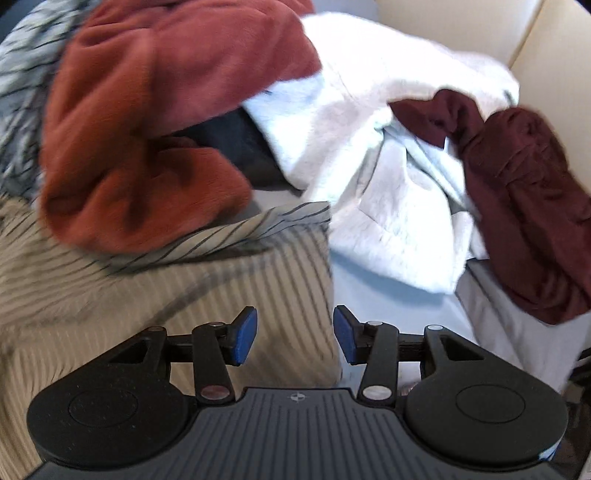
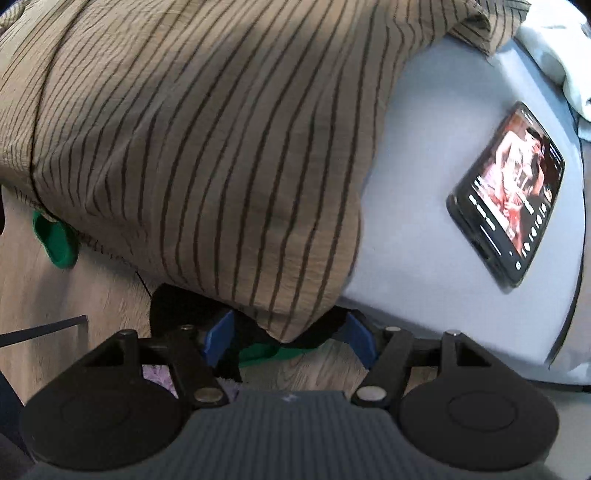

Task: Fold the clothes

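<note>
1. Pale blue-grey sheet (image 1: 291,199) covers the bed I am working on; a cream wall (image 1: 461,26) stands behind it, and wood floor (image 2: 92,291) shows past the bed's edge in my right wrist view.
2. My left gripper (image 1: 295,339) points down over the tan striped shirt (image 1: 122,299). Its blue pads (image 1: 243,341) stand apart with nothing between them, so it holds nothing.
3. That striped shirt lies flat under the left gripper, its right edge running along the bare sheet.
4. Beyond it sits the pile of unfolded clothes: a rust red top (image 1: 155,110) heaped on the far edge of the striped shirt, a dark garment (image 1: 236,144) tucked under it, a white garment (image 1: 388,147) spread to the right, and a dark maroon garment (image 1: 524,206) lying over the white one's right side.
5. At the far left of that view is a grey patterned cloth (image 1: 22,85), partly under the rust top.
6. My right gripper (image 2: 291,343) points downward at the bed's edge. Its jaws stand wide, and the hanging corner of the striped shirt (image 2: 184,147) drops between the blue pads (image 2: 218,339). I cannot tell whether the pads press on the cloth.
7. Something black (image 2: 184,306) and something green (image 2: 258,352) lie behind that corner, too hidden to name.
8. A phone (image 2: 509,195) with its screen lit lies on the bare sheet, right of the striped shirt and apart from it.
9. Another green object (image 2: 55,240) peeks from under the shirt's left edge, over the floor.
</note>
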{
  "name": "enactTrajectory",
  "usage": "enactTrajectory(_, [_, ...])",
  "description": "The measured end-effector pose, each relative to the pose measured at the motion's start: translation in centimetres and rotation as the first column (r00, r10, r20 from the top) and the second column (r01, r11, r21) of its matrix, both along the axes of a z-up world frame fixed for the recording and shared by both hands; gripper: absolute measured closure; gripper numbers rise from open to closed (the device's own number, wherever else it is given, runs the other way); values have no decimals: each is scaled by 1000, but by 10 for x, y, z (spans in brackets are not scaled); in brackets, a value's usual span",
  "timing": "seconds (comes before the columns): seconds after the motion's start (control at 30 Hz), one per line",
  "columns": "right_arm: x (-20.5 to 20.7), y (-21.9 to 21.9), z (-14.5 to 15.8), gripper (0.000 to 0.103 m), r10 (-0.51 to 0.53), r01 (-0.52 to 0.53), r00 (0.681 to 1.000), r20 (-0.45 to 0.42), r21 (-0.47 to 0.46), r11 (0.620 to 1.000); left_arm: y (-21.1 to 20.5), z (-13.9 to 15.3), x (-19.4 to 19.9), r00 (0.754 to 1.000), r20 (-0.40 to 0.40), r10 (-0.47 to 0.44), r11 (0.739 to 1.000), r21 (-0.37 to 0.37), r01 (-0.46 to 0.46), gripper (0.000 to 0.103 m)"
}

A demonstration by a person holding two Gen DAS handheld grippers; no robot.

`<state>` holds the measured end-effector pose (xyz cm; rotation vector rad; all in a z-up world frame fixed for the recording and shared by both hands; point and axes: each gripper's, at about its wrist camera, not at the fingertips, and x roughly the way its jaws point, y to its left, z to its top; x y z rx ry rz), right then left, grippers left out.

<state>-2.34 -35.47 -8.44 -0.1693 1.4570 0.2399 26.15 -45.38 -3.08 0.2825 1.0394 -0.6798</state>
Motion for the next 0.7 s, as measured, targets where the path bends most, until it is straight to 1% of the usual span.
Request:
enactTrajectory(0.07, [-1, 5, 5, 33, 7, -7, 1000, 4, 1, 1000, -22, -15, 4, 1000, 11, -18, 999, 47, 18, 59])
enactTrajectory(0.13, [0, 8, 8, 33, 6, -6, 1000, 6, 3, 1000, -39, -34, 8, 999, 32, -20, 994, 107, 16, 59])
enactTrajectory(0.17, [2, 8, 9, 33, 4, -4, 1000, 1, 6, 1000, -46, -43, 10, 999, 43, -13, 989, 145, 7, 59])
enactTrajectory(0.23, [3, 9, 10, 33, 11, -11, 1000, -6, 9, 1000, -54, -57, 13, 998, 65, 8, 981, 191, -20, 59])
enactTrajectory(0.33, [5, 11, 11, 33, 19, -18, 1000, -11, 11, 1000, -54, -71, 17, 998, 53, 21, 985, 172, -30, 58])
enactTrajectory(0.4, [5, 10, 9, 33, 11, -11, 1000, -13, 18, 1000, -51, -73, 19, 999, 50, 18, 990, 142, -25, 58])
enactTrajectory(0.43, [5, 9, 8, 33, 7, -7, 1000, -14, 18, 1000, -50, -74, 20, 999, 49, 16, 992, 127, -22, 66])
enactTrajectory(0.47, [5, 9, 7, 33, 4, -3, 1000, -15, 19, 1000, -47, -74, 21, 999, 37, 14, 994, 105, -17, 85])
enactTrajectory(0.53, [4, 7, 7, 33, -10, 10, 1000, -15, 21, 1000, -41, -75, 25, 1000, 21, 14, 997, 75, -16, 101])
enactTrajectory(0.6, [4, 4, 10, 33, -26, 27, 1000, -9, 34, 999, -34, -76, 29, 1000, 12, 21, 998, 59, -21, 103])
enactTrajectory(0.63, [4, 3, 13, 34, -33, 33, 999, -1, 43, 999, -31, -74, 29, 1000, 22, 18, 999, 50, -20, 103])
enactTrajectory(0.7, [5, -2, 17, 42, -58, 58, 998, 6, 71, 996, -22, -69, 28, 999, 39, 11, 1000, 28, -12, 103])
